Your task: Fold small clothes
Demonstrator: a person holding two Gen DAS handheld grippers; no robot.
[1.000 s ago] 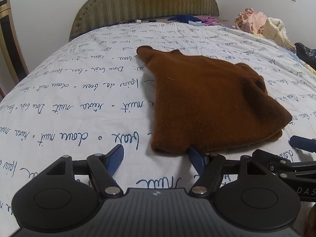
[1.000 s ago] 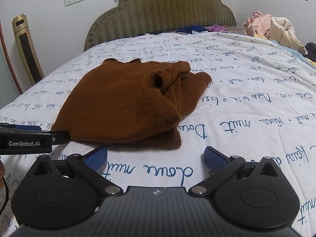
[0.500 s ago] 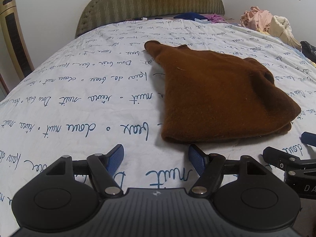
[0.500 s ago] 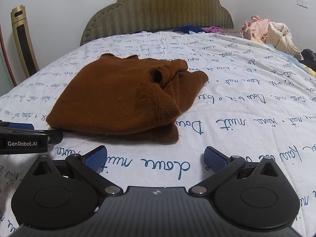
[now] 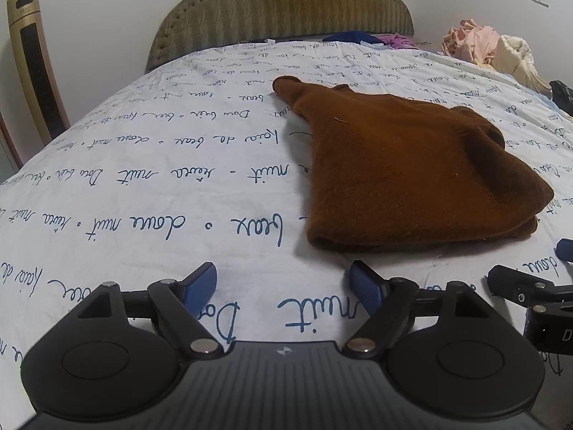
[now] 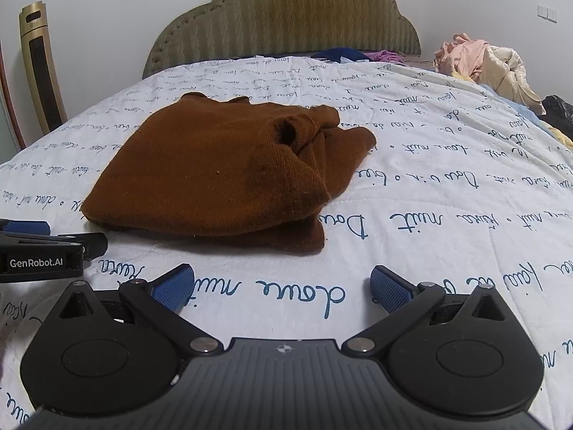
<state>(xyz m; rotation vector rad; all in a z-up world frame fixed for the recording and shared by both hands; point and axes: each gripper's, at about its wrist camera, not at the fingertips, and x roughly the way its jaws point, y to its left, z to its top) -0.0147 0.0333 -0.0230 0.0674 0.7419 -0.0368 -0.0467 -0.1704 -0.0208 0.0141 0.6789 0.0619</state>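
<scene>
My left tongs (image 5: 283,281) and right tongs (image 6: 281,285) both stand wide and hold nothing, low over the bed (image 5: 143,186). The brown sweater (image 6: 215,175) lies just beyond them, at one o'clock from the left pair and eleven o'clock from the right, already doubled over with a sleeve bunched at its far right. I judge one fold done; next I must pinch the near hem corners and carry them toward twelve o'clock.
</scene>
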